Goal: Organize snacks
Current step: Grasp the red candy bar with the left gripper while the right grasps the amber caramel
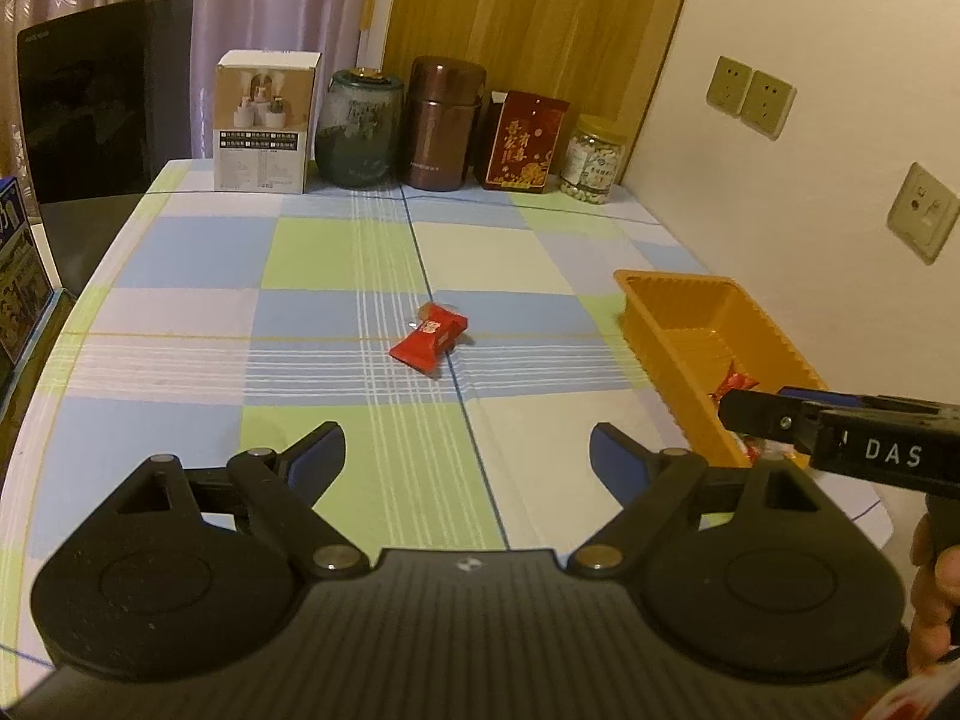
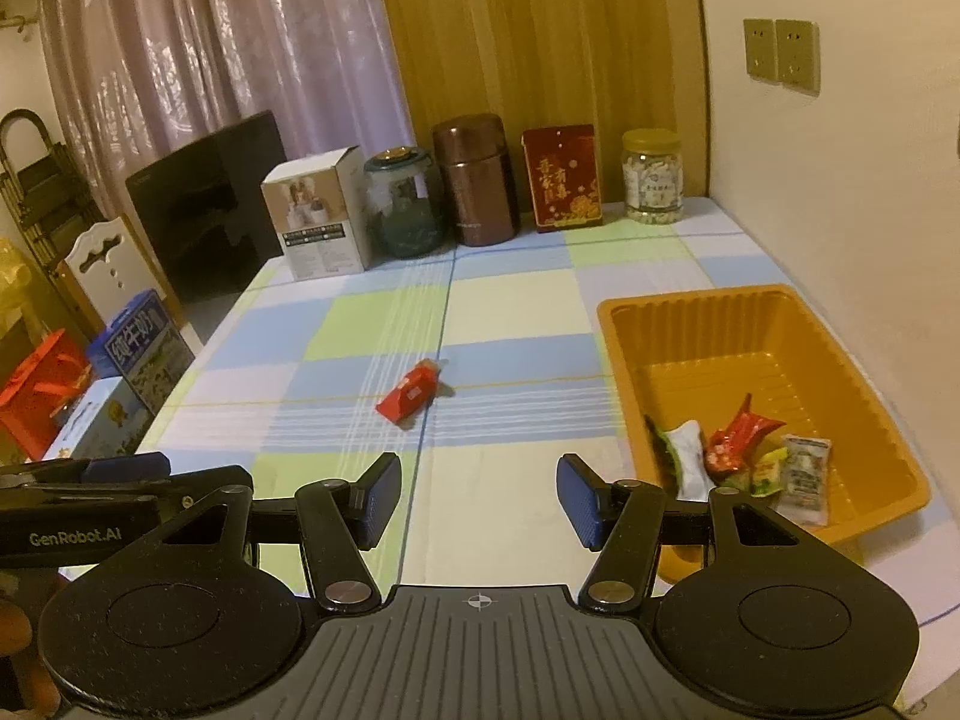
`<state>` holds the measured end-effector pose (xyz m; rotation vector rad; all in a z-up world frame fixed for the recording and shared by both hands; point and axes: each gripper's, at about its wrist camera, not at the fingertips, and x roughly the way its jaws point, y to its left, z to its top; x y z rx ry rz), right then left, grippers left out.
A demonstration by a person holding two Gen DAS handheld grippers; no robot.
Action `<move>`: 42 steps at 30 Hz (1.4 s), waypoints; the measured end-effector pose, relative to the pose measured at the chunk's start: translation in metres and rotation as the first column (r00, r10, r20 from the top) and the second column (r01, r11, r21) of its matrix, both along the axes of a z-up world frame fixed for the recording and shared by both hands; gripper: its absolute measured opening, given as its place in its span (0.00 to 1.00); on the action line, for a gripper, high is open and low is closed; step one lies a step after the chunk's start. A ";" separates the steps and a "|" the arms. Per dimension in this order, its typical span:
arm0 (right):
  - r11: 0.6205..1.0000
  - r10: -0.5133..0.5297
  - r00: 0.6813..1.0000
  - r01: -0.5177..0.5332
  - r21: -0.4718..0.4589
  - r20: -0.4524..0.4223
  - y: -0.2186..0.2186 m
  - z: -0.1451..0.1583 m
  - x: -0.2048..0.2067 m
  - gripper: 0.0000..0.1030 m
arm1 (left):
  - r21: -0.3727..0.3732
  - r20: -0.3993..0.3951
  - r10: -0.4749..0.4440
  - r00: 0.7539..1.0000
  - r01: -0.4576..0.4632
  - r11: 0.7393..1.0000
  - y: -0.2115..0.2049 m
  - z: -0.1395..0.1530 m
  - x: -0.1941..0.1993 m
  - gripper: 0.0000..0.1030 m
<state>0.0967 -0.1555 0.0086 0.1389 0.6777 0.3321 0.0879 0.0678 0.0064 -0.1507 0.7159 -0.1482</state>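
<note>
- Red snack packet [image 1: 428, 339] lies alone mid-tablecloth [image 1: 300, 300], left of orange tray [image 2: 774, 324] holding several snacks [image 2: 744, 456].
- Left gripper [image 1: 468, 456]: jaws wide, empty.
- Right gripper [image 2: 478, 498]: jaws apart, empty.

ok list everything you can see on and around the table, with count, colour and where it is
Red snack packet: 1, red, alone at mid-table.
Tray: 1, orange, right side of table by the wall.
Snacks in tray: about four, red, white, green-yellow, silver, at its near end.
White box: 1, back row, far left.
Glass jar: 1, dark green, beside the box.
Canister: 1, brown, back row centre.
Red carton: 1, red with gold print, right of the canister.
Clear jar: 1, pale contents, back right corner.
Tablecloth: 1, blue, green and white checks.
Wall sockets: 3, beige, right wall.
Left gripper: 1, black, blue pads, open, empty.
Right gripper: 1, black, blue pads, open, empty.
</note>
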 end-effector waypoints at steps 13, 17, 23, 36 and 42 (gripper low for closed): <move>1.000 -0.004 0.999 0.004 0.010 -0.033 0.026 -0.046 0.070 0.56 | 0.028 -0.009 -0.069 0.998 0.069 0.997 0.017 -0.049 0.078 0.85; 1.000 -0.014 0.999 0.015 0.006 -0.050 0.032 -0.064 0.094 0.56 | 0.011 -0.021 -0.077 0.997 0.077 0.997 0.024 -0.068 0.103 0.84; 1.000 -0.011 0.997 0.011 -0.007 -0.073 0.040 -0.091 0.125 0.56 | 0.035 -0.035 -0.100 0.994 0.101 0.994 0.025 -0.093 0.131 0.79; 0.999 0.000 0.999 -0.002 -0.037 -0.054 0.051 -0.104 0.171 0.42 | 0.033 -0.026 -0.181 0.983 0.181 0.983 0.007 -0.121 0.190 0.57; 0.999 -0.006 0.998 0.004 -0.036 -0.064 0.051 -0.109 0.182 0.41 | 0.051 -0.025 -0.205 0.978 0.206 0.977 0.003 -0.127 0.206 0.50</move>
